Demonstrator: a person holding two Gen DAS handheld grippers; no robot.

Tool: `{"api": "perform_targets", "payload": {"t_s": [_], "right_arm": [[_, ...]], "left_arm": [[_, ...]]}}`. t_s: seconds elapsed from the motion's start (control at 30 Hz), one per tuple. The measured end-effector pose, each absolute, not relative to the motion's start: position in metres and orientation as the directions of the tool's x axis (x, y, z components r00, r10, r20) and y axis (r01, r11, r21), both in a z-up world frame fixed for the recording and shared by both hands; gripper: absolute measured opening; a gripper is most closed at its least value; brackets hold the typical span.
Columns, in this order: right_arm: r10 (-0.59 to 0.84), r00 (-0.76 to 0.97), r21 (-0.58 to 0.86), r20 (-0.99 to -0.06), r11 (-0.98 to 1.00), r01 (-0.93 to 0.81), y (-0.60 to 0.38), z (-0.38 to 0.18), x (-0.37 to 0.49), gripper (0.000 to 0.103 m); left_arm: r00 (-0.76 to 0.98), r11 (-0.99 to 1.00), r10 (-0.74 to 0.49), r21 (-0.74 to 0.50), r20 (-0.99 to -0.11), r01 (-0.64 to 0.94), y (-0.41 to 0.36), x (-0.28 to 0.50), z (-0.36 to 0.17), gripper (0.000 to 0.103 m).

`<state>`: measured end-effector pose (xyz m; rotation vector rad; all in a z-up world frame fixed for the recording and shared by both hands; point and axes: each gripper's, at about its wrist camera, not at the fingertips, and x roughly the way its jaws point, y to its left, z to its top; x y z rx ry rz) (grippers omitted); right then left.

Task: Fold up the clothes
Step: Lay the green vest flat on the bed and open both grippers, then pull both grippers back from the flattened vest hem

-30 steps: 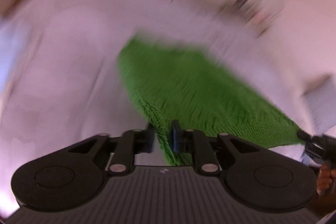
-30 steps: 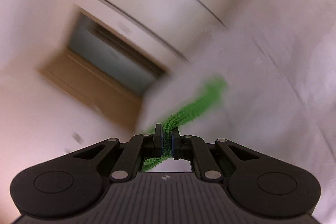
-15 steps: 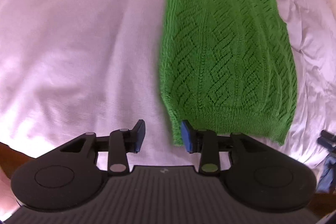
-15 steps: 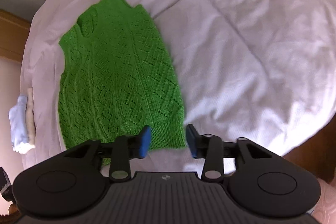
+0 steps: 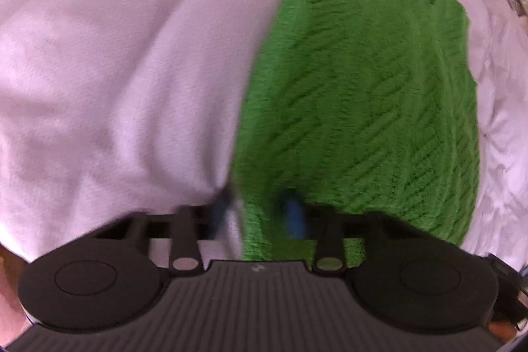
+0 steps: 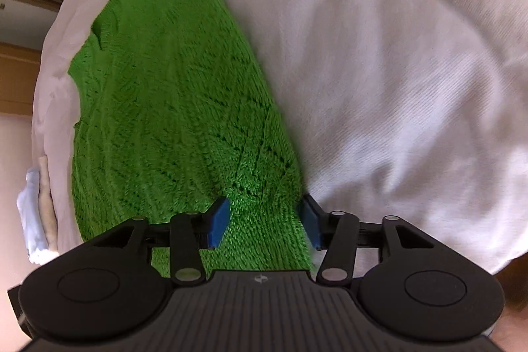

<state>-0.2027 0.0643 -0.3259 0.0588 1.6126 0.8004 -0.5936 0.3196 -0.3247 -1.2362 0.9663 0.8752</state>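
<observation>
You see a chunky, open-patterned green knit sweater [image 6: 178,121] on a matt, softly creased white cotton sheet [image 6: 396,71]; your grippers' bodies are matt black plastic.

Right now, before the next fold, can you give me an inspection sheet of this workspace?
Surface: white bedsheet, wrinkled.
Job's things: green knit vest, lying flat on the sheet.
Clutter: pale folded cloths at the sheet's edge.
Grippers: left hand-held gripper open over the vest's hem corner, blurred; right hand-held gripper open over the other hem corner.
Cables: nothing seen.
Surroundings: wooden furniture, pale wall.
</observation>
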Motion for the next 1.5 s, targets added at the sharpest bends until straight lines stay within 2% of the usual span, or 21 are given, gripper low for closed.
{"api": "perform_targets", "payload": {"t_s": [0.03, 0.07, 0.33, 0.5, 0.6, 0.63, 0.7, 0.73, 0.8, 0.87, 1.0, 1.07, 1.17, 1.37, 1.47, 1.5], "right_arm": [[0.468, -0.227, 0.519, -0.854, 0.756, -0.398, 0.066, -0.327, -0.204, 0.012], [0.464, -0.226, 0.515, -0.857, 0.754, -0.408, 0.067, -0.326, -0.204, 0.008], [0.514, -0.201, 0.544, -0.834, 0.705, -0.456, 0.029, -0.267, -0.192, 0.005], [0.444, -0.182, 0.469, -0.877, 0.716, -0.517, 0.006, -0.278, -0.21, 0.005], [0.368, -0.164, 0.393, -0.915, 0.725, -0.566, 0.007, -0.306, -0.222, 0.008], [0.348, -0.149, 0.367, -0.926, 0.729, -0.579, 0.01, -0.305, -0.224, 0.015], [0.329, -0.102, 0.321, -0.939, 0.73, -0.604, 0.015, -0.294, -0.225, 0.017], [0.326, -0.053, 0.284, -0.944, 0.72, -0.634, 0.017, -0.283, -0.227, 0.026], [0.332, 0.054, 0.202, -0.942, 0.688, -0.697, 0.022, -0.262, -0.234, 0.03], [0.379, 0.114, 0.167, -0.918, 0.632, -0.757, 0.028, -0.249, -0.244, 0.03], [0.41, 0.08, 0.156, -0.909, 0.512, -0.844, 0.042, -0.258, -0.269, 0.029], [0.364, 0.063, 0.126, -0.929, 0.473, -0.872, 0.045, -0.278, -0.279, 0.035], [0.307, 0.027, 0.131, -0.951, 0.484, -0.865, 0.031, -0.287, -0.278, 0.035], [0.215, -0.049, 0.159, -0.975, 0.535, -0.83, -0.003, -0.29, -0.272, 0.036], [0.237, -0.05, 0.178, -0.97, 0.558, -0.81, -0.014, -0.256, -0.266, 0.048], [0.253, -0.045, 0.185, -0.966, 0.563, -0.805, -0.015, -0.243, -0.262, 0.053]], "left_arm": [[0.351, 0.142, 0.038, -0.342, -0.936, -0.929, 0.318, -0.592, -0.319, 0.005], [0.347, 0.157, 0.055, -0.335, -0.936, -0.929, 0.316, -0.591, -0.312, 0.005], [0.396, 0.268, 0.213, -0.336, -0.893, -0.903, 0.269, -0.618, -0.244, 0.005], [0.264, 0.263, 0.177, -0.213, -0.948, -0.941, 0.245, -0.625, -0.282, 0.007], [0.171, 0.222, 0.164, -0.133, -0.972, -0.966, 0.243, -0.624, -0.296, 0.007], [0.152, 0.215, 0.188, -0.11, -0.97, -0.97, 0.242, -0.624, -0.289, 0.007], [0.099, 0.203, 0.255, -0.047, -0.962, -0.978, 0.239, -0.625, -0.27, 0.007], [0.084, 0.195, 0.288, -0.027, -0.954, -0.98, 0.238, -0.625, -0.259, 0.007], [0.13, 0.198, 0.336, -0.065, -0.933, -0.978, 0.233, -0.619, -0.244, 0.007], [0.176, 0.246, 0.351, -0.091, -0.92, -0.965, 0.23, -0.609, -0.237, 0.007], [0.18, 0.373, 0.299, -0.059, -0.937, -0.926, 0.218, -0.57, -0.267, 0.014], [0.114, 0.37, 0.262, -0.01, -0.958, -0.929, 0.213, -0.569, -0.292, 0.014], [0.077, 0.349, 0.221, 0.005, -0.972, -0.937, 0.204, -0.578, -0.308, 0.014], [0.009, 0.33, 0.137, 0.037, -0.991, -0.943, 0.181, -0.578, -0.274, 0.014], [0.011, 0.369, 0.155, 0.048, -0.988, -0.928, 0.167, -0.567, -0.237, 0.018], [0.015, 0.383, 0.165, 0.05, -0.986, -0.922, 0.162, -0.562, -0.226, 0.024]]}}
